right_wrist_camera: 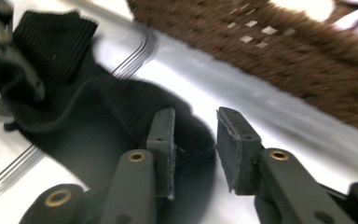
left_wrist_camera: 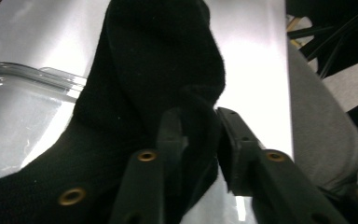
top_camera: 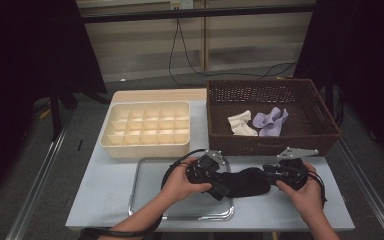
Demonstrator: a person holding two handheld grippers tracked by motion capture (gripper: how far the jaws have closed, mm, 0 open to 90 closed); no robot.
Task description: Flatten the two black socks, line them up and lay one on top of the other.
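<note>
Left gripper (left_wrist_camera: pixel 198 135) slack around a fold of black sock (top_camera: pixel 245 182), right gripper (right_wrist_camera: pixel 195 140) parted just beside its toe (soft, light, floppy; best pinched at the ribbed cuff).

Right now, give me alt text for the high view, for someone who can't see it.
Two hands hold grippers at a black sock lying partly on a metal tray. Behind stand a cream divided box and a brown basket holding a white sock and a purple sock.
</note>
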